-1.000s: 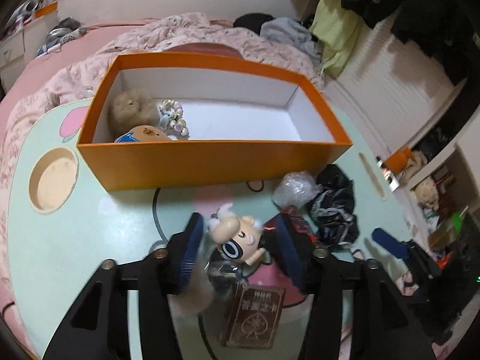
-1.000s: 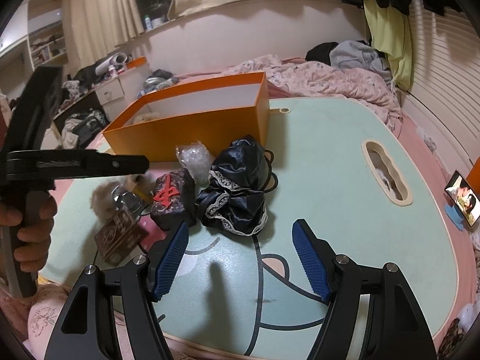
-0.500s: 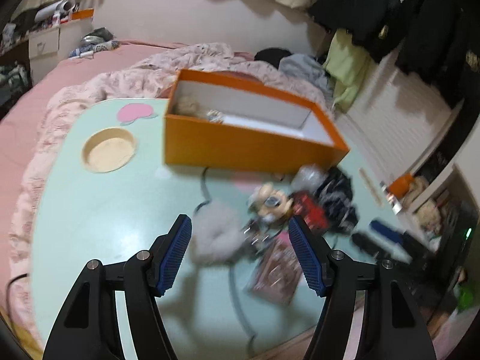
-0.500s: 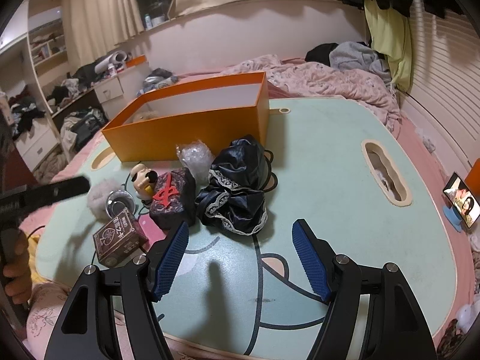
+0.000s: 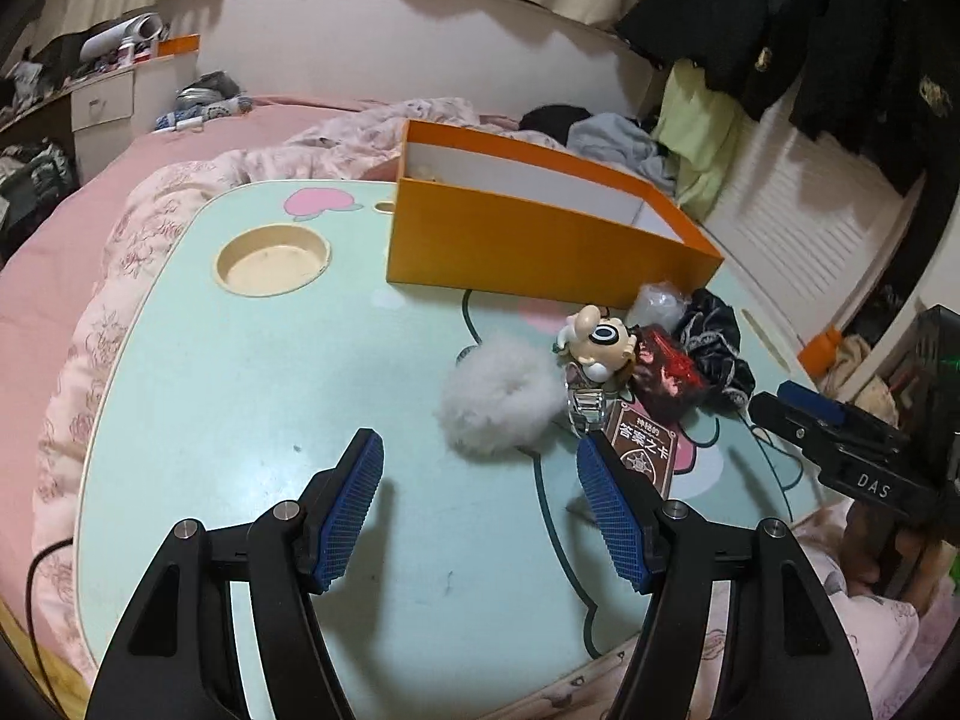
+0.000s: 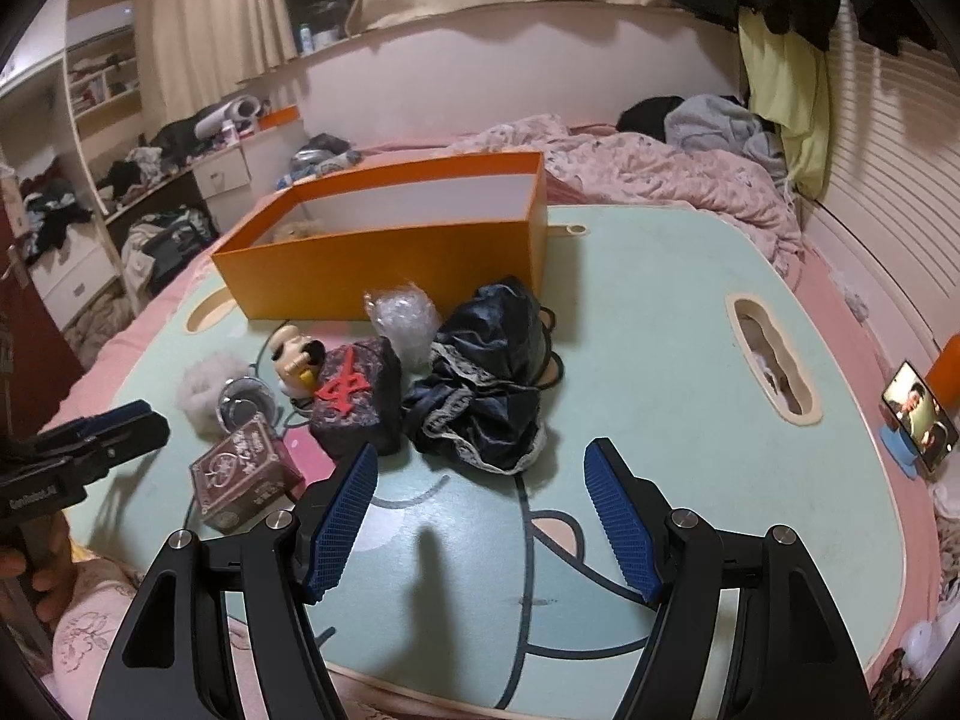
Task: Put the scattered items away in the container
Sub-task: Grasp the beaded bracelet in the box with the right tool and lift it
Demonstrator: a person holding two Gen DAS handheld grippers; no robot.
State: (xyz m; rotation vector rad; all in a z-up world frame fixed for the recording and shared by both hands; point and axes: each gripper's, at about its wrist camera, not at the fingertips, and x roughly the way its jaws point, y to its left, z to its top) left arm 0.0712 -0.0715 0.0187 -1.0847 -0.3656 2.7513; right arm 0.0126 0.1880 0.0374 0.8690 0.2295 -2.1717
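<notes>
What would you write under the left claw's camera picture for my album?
Open left claw hovers over the mint table, short of the white pom-pom, doll and card box; orange box waits behind.

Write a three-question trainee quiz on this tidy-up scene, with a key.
1. True or false: the left gripper is holding the cartoon figure.
2. What lies closest to the orange box? A) card box B) bubble-wrap bundle C) white fluffy ball
3. Fill in: the dark pouch bears a ___ character.

Key:
1. False: its jaws are open over bare table.
2. B
3. red
</notes>
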